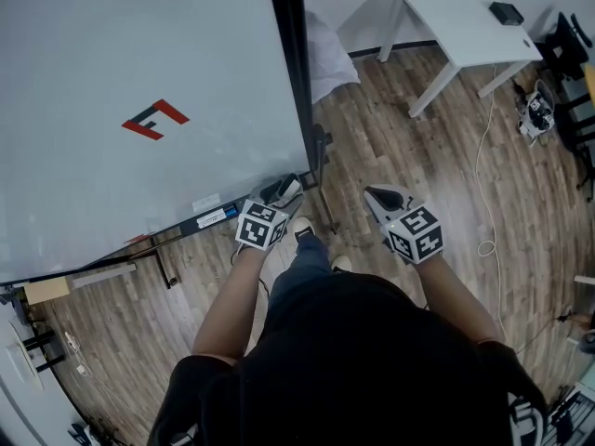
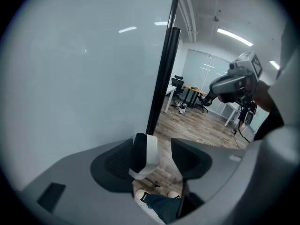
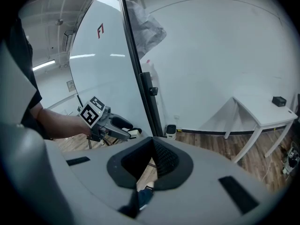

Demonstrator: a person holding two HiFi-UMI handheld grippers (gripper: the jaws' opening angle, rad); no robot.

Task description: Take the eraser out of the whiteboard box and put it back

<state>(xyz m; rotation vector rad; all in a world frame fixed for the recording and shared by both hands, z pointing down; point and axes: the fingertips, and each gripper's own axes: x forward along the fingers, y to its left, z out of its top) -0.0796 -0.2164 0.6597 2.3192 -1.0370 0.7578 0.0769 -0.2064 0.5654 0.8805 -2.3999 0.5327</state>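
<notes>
Well, nearest to me is my left gripper (image 2: 158, 148), held low at the bottom right corner of the whiteboard (image 1: 139, 82). Its fingers (image 2: 190, 159) stand wide apart. The eraser (image 2: 148, 153), black with a white side, stands upright between them. It lies against the finger on the whiteboard side, and a strip of floor shows between it and the other finger, so I am not pinching it. I cannot tell whether anything bears it from below. My right gripper (image 3: 153, 144) hovers just beside the left one, away from the board, and its fingers (image 3: 167, 161) are closed tip to tip with nothing between them. Below both, my shoes (image 1: 304, 229) stand on the wood floor (image 1: 409, 147). The black frame post (image 1: 290, 72) runs up the whiteboard's right edge, just past the eraser. A red and black mark (image 1: 154, 118) sits on the board's face. Farther out, a pale cable (image 1: 483, 184) trails over the floor. Beyond it is a white tabletop (image 1: 456, 21) with a small black object (image 1: 507, 12) lying on it.
</notes>
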